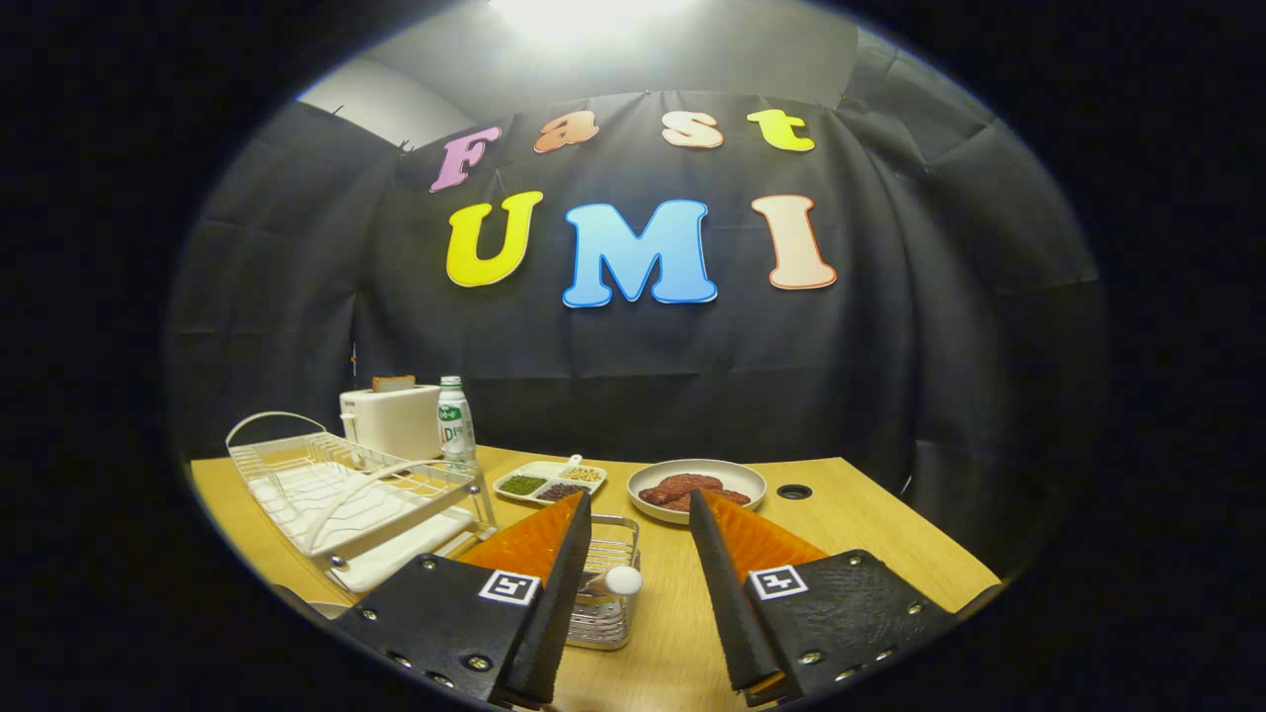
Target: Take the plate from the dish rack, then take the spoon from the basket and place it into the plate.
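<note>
My gripper (640, 497) is open, and its orange and black fingers (554, 564) are spread wide above the wooden table (870, 539). A small wire basket (605, 605) stands on the table between the fingers, close against the left one. A spoon stands in it, and its white rounded handle end (621, 579) pokes out at the top. The white wire dish rack (346, 480) sits to the left on its white drip tray (401, 559). I see no plate in its slots. A thin pale curved edge (312, 603) shows below the rack by the left finger's base; I cannot tell what it is.
A white toaster (391, 420) and a plastic bottle (455, 425) stand behind the rack. Beyond the fingertips lie a divided dish of beans (549, 482) and a round plate of red meat (697, 487). A cable hole (793, 490) sits to its right.
</note>
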